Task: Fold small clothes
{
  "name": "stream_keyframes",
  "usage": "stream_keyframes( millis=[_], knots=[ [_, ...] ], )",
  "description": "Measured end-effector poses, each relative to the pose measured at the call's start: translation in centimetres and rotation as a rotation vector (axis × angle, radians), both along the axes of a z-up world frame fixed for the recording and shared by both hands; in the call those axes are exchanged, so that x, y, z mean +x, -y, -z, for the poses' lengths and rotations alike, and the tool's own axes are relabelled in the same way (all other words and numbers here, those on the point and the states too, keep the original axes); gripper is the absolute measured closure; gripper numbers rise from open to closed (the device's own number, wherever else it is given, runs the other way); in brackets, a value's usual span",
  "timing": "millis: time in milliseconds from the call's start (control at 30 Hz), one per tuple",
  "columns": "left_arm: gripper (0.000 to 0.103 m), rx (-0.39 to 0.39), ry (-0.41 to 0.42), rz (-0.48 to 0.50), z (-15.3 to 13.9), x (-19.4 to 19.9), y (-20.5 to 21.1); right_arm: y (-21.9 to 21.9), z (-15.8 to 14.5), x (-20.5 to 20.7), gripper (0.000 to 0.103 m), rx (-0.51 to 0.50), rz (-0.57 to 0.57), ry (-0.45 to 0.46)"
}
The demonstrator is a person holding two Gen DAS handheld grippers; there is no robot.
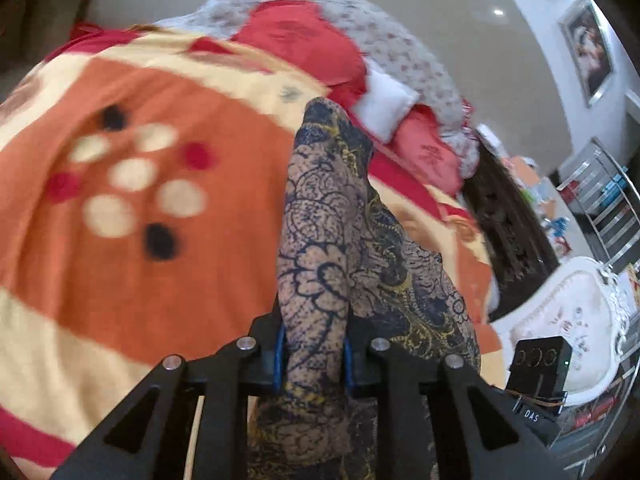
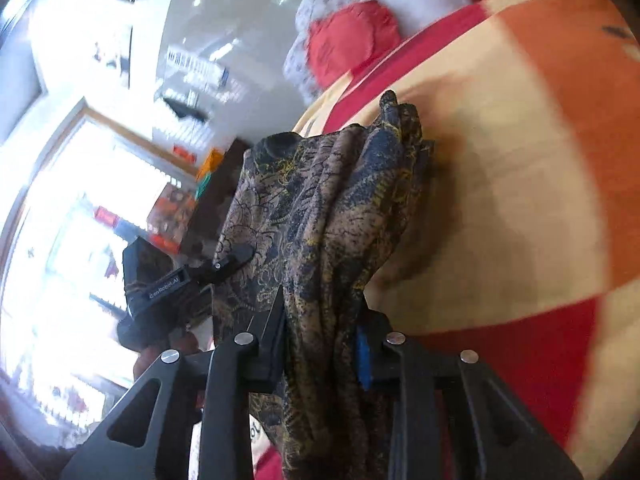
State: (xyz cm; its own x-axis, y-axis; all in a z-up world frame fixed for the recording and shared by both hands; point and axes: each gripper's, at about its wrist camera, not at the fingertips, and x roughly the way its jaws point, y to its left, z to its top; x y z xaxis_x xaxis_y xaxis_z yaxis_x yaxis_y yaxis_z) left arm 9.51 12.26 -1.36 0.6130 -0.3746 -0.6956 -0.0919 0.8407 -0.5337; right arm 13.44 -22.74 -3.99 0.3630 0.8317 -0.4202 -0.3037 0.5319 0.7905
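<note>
A small brown garment with a navy and yellow floral print (image 1: pixel 340 220) hangs bunched between both grippers above the bed. My left gripper (image 1: pixel 314 356) is shut on one part of it, the cloth squeezed between its blue pads. My right gripper (image 2: pixel 322 344) is shut on another part of the same garment (image 2: pixel 328 208), which drapes in folds in front of it. The left gripper's body (image 2: pixel 160 284) shows at the left of the right wrist view, close to the cloth. The right gripper's body (image 1: pixel 540 364) shows at the lower right of the left wrist view.
An orange, cream and red blanket with dots (image 1: pixel 132 184) covers the bed below. Red pillows (image 1: pixel 304 40), a white pillow (image 1: pixel 386 104) and a grey floral quilt (image 1: pixel 400 40) lie at the head. A dark carved bedframe (image 1: pixel 508 216) and a white chair (image 1: pixel 568 312) stand on the right.
</note>
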Motion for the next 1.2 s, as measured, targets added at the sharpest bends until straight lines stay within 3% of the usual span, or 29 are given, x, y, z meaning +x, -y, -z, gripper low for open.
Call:
stream_keyframes(
  millis=[133, 200, 333, 400, 500, 633, 767, 833, 933, 1033, 1100, 1200],
  knots=[
    [0.071, 0.077, -0.101, 0.025, 3.8, 1.0, -0.2, -3.8, 2.0, 0.6, 0.083, -0.137, 0.026, -0.033],
    [0.066, 0.116, -0.086, 0.017, 4.1, 0.8, 0.2, -3.9, 3.4, 0.8, 0.081, -0.161, 0.064, -0.085],
    [0.035, 0.24, -0.067, -0.012, 4.4, 0.2, 1.3, -2.7, 3.2, 0.0, 0.077, -0.166, 0.093, -0.111],
    [0.029, 0.285, -0.053, -0.036, 4.9, -0.1, 1.6, -2.4, 2.0, -0.6, 0.077, -0.218, 0.115, -0.089],
    [0.023, 0.368, -0.015, -0.05, 5.5, -0.3, 2.4, -2.9, -2.3, -2.3, 0.077, -0.38, 0.186, 0.051],
    [0.022, 0.433, 0.026, -0.07, 6.0, -1.0, 3.3, -7.0, -7.6, -5.3, 0.077, -0.631, 0.209, 0.345],
    [0.02, 0.424, 0.021, -0.074, 6.2, -0.8, 3.2, -11.9, -8.9, -6.0, 0.077, -0.723, 0.216, 0.473],
    [0.02, 0.424, 0.024, -0.074, 6.2, -0.8, 3.2, -13.8, -8.5, -4.8, 0.077, -0.759, 0.226, 0.463],
    [0.02, 0.416, 0.026, -0.074, 6.2, -0.6, 3.1, -14.7, -6.0, -2.4, 0.077, -0.779, 0.229, 0.378],
    [0.019, 0.414, 0.025, -0.074, 6.2, -0.6, 3.0, -13.9, 0.2, 1.0, 0.076, -0.844, 0.214, 0.161],
    [0.019, 0.418, 0.026, -0.074, 6.2, -0.5, 3.1, -12.6, 1.2, 0.7, 0.076, -0.776, 0.221, 0.236],
    [0.019, 0.414, 0.025, -0.073, 6.2, -0.4, 3.0, -12.7, 1.3, 0.3, 0.076, -0.786, 0.228, 0.263]
  ],
)
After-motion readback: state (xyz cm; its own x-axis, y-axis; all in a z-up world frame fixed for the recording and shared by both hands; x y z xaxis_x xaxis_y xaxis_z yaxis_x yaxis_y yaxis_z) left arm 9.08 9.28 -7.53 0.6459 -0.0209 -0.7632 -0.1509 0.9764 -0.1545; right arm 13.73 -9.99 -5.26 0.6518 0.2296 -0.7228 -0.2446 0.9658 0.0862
